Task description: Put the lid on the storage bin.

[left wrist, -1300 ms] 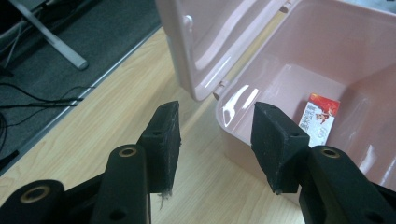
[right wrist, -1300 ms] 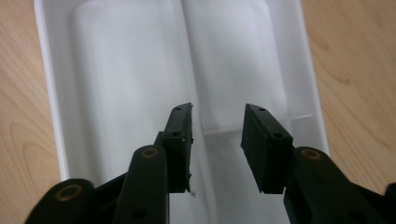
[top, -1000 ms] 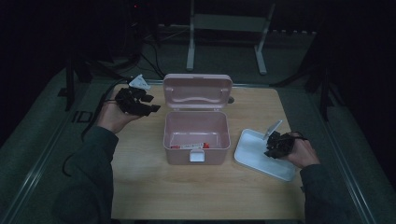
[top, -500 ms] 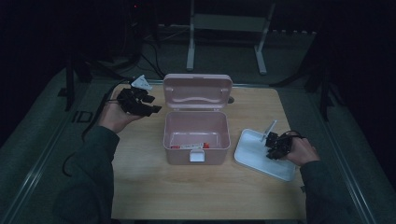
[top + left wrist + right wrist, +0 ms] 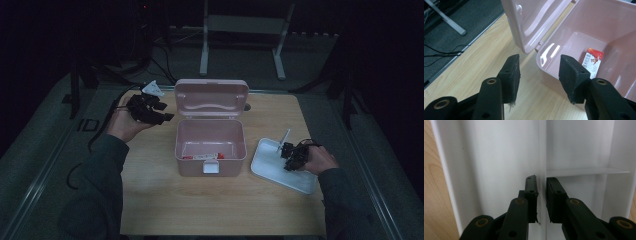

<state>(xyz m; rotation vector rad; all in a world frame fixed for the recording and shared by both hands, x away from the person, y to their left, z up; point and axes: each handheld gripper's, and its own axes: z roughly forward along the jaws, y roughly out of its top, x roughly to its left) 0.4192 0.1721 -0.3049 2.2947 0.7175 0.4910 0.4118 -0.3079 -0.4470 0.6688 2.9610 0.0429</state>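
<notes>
Nearest the person's edge of the pale wooden counter (image 5: 200,205), right side: one shallow white plastic tray insert (image 5: 280,175), lying flat and well apart from any stack, just beside the box. It is divided into compartments by thin upright ribs. Judged light, stiff and smooth, liable to slide or tip if lifted off-centre. The best hold is its central rib (image 5: 542,150), close to the cross-wall, so that it hangs level. The right hand-held gripper (image 5: 541,178) stands over the tray with that rib between its jaws. The jaws have just been closing and now sit narrowly to either side of it, not yet clearly pinching. Mid-counter: one pink plastic storage box (image 5: 190,167), open, with a small red-and-white printed carton (image 5: 592,61) lying on its floor. Its hinged pink lid (image 5: 211,97) stands upright behind it. At the box's rear left corner the left hand-held gripper (image 5: 539,67) hangs with jaws wide apart and nothing in them. Beyond the counter: a pale metal stand (image 5: 205,45) on the dark floor.
</notes>
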